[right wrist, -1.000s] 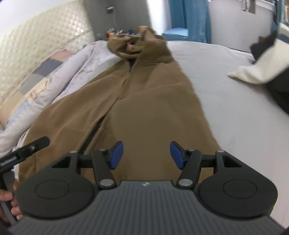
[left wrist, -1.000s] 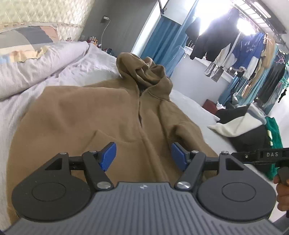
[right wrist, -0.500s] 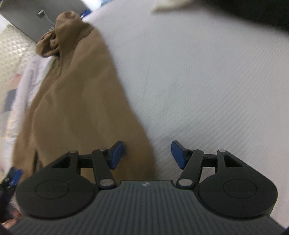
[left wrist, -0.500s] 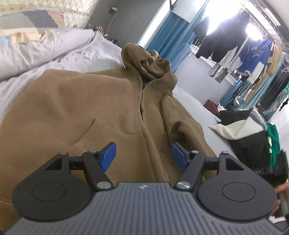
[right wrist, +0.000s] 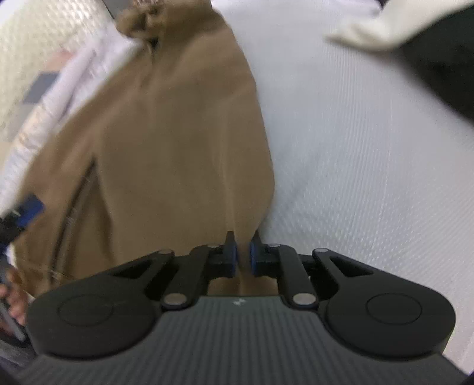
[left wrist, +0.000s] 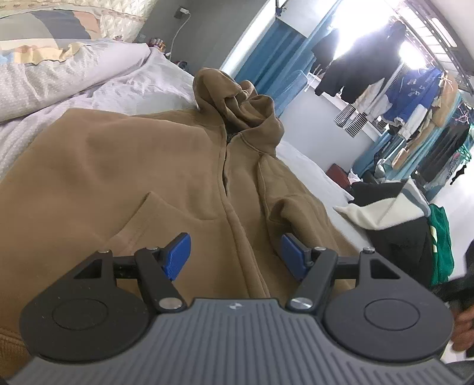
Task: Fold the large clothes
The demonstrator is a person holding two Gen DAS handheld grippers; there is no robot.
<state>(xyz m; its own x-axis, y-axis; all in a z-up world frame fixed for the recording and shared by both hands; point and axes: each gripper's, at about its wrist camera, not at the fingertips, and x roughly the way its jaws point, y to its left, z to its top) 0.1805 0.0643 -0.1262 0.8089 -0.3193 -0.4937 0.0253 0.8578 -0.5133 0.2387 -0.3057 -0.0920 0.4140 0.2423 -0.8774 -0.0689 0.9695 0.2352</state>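
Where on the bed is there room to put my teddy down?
The white sheet is bare between the brown hoodie and the pile of black and white clothes. The hoodie covers the middle, and the blanket is bunched up by the headboard.

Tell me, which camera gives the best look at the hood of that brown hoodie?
The left wrist view. There the hood lies crumpled and sharp at the top of the brown hoodie, on the bed. The right wrist view catches only a blurred bit of the hood at the picture's top edge.
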